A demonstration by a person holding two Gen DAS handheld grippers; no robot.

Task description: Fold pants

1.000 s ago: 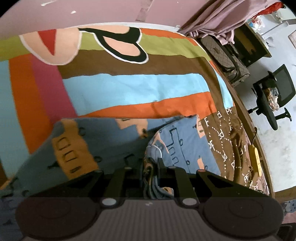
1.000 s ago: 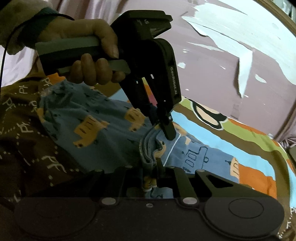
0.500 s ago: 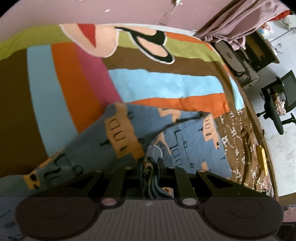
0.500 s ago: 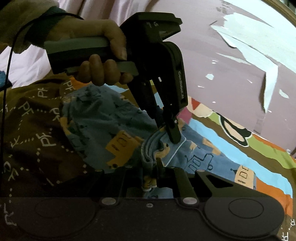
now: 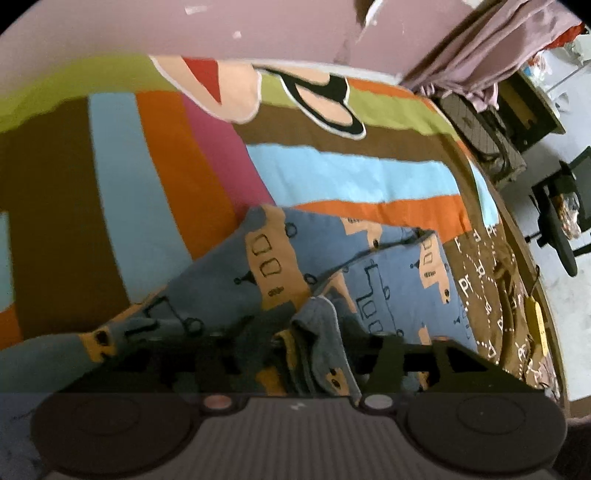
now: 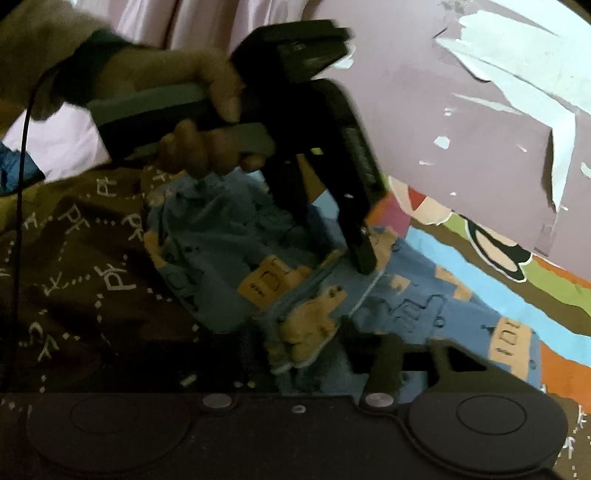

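1. Both views are dim and grainy, with dark vignetted corners.
2. Daylight enters at the far right of the left wrist view, brightening the floor [image 5: 561, 295].
3. Fisheye bending curves the bed [image 5: 332, 173] edges.
4. Motion blur smears the left tool [image 6: 328, 236] and the hand [image 6: 192, 122].
5. The near foreground lies in deep shadow.

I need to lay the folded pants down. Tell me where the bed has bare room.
Free: striped bedspread between pants and wall. Crowded: brown printed cloth along the bed's edge, and where left gripper and right gripper pinch the fabric.
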